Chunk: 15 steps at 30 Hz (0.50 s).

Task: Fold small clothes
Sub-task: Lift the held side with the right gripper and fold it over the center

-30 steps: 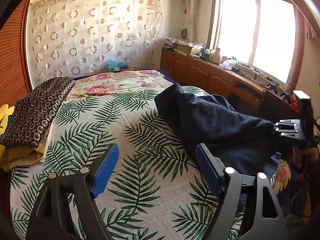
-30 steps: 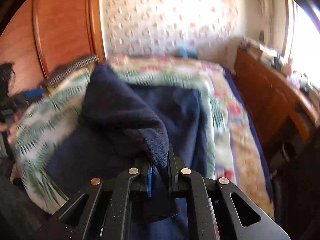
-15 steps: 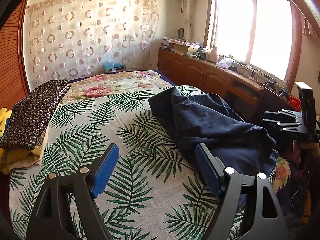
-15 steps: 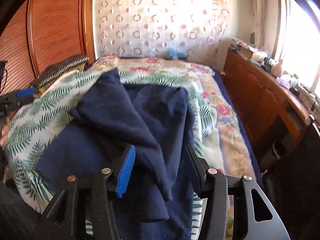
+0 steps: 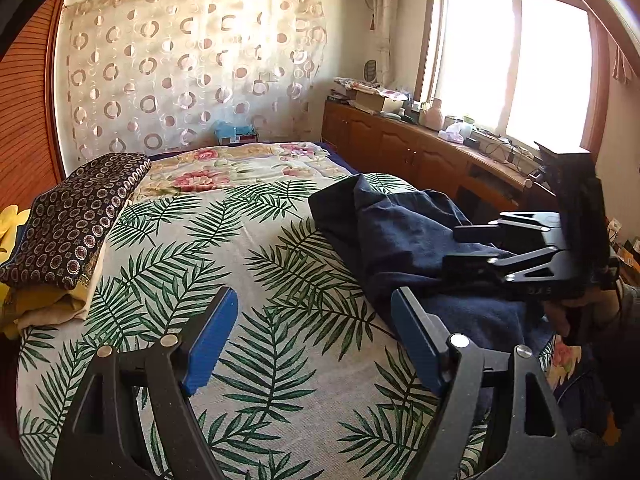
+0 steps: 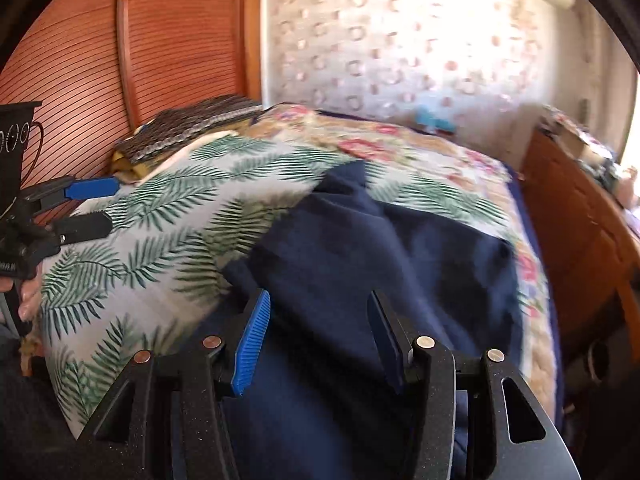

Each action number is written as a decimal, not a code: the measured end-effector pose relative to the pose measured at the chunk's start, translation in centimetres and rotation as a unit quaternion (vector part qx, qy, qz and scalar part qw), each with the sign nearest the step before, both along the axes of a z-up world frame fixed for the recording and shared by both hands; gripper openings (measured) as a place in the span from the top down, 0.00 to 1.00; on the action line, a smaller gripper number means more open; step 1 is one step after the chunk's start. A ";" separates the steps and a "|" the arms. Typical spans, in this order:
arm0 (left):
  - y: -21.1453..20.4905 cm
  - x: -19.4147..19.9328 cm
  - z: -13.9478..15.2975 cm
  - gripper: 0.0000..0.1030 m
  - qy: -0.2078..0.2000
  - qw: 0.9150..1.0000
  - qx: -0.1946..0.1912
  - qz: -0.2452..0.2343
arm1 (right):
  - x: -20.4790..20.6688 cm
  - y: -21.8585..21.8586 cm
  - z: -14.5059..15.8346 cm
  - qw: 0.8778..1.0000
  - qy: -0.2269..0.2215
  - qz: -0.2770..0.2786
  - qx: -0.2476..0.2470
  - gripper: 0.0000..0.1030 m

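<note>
Right wrist view shows the right gripper (image 6: 318, 334) with its jaws spread apart over the dark blue garment (image 6: 380, 248), nothing pinched between the pads; the jaws have just been opening, and the cloth lies under them rather than in them. The garment sits in the centre and lower part of that frame, rumpled, with one flap doubled over the rest, on the palm-leaf bedspread (image 6: 152, 216). In the left wrist view the same garment (image 5: 400, 236) lies at the right of the frame, and the left gripper (image 5: 314, 336) hangs spread wide above bare bedspread (image 5: 256, 264) at lower centre, holding nothing and well apart from the cloth.

The fold just laid looks loose and uneven, so the step in hand is probably tidying it. To do that well, each gripper should take an outer corner or edge, not a bunch from the middle, and pinch a single layer. Drawing the cloth flat first, then carrying the edge straight across, would keep the layers aligned. The folded patterned pile (image 5: 76, 216) at the left of that frame stays clear of the work.
</note>
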<state>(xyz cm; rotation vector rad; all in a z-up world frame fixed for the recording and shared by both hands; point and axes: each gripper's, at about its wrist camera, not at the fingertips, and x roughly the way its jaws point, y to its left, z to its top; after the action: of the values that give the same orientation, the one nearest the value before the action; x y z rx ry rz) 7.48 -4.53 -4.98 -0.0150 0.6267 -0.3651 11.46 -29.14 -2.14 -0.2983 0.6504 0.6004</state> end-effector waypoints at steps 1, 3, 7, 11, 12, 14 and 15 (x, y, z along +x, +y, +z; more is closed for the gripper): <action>0.1 0.0 -0.1 0.23 0.001 1.000 -0.001 0.001 | 0.5 0.7 -0.2 1.000 0.008 0.009 -0.002 0.49; 0.2 0.0 -0.2 0.23 0.002 1.000 -0.002 0.002 | 2.0 1.9 -0.9 0.999 0.021 0.022 -0.015 0.49; 0.4 -0.1 -0.4 0.23 0.006 1.000 -0.005 0.002 | 4.5 4.0 -2.2 0.997 0.050 0.042 -0.050 0.49; 0.5 -0.1 -0.6 0.23 0.010 1.000 -0.006 0.002 | 6.6 4.8 -2.9 0.994 0.066 0.043 -0.072 0.48; 0.4 -0.1 -0.6 0.23 0.010 1.000 -0.006 0.002 | 7.0 4.9 -2.7 0.994 0.070 0.044 -0.066 0.48; 0.3 -0.2 -0.7 0.23 0.011 1.000 -0.007 0.001 | 7.3 4.6 -2.6 0.994 0.077 0.045 -0.056 0.48; 0.3 -0.2 -0.7 0.23 0.012 1.000 -0.008 0.000 | 7.2 5.0 -3.0 0.995 0.076 0.047 -0.053 0.48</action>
<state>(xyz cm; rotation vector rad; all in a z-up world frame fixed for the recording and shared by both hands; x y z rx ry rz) 7.26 -4.25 -5.69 -0.0349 0.6469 -0.3695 18.63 -24.14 -5.14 -0.3868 0.8204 0.6839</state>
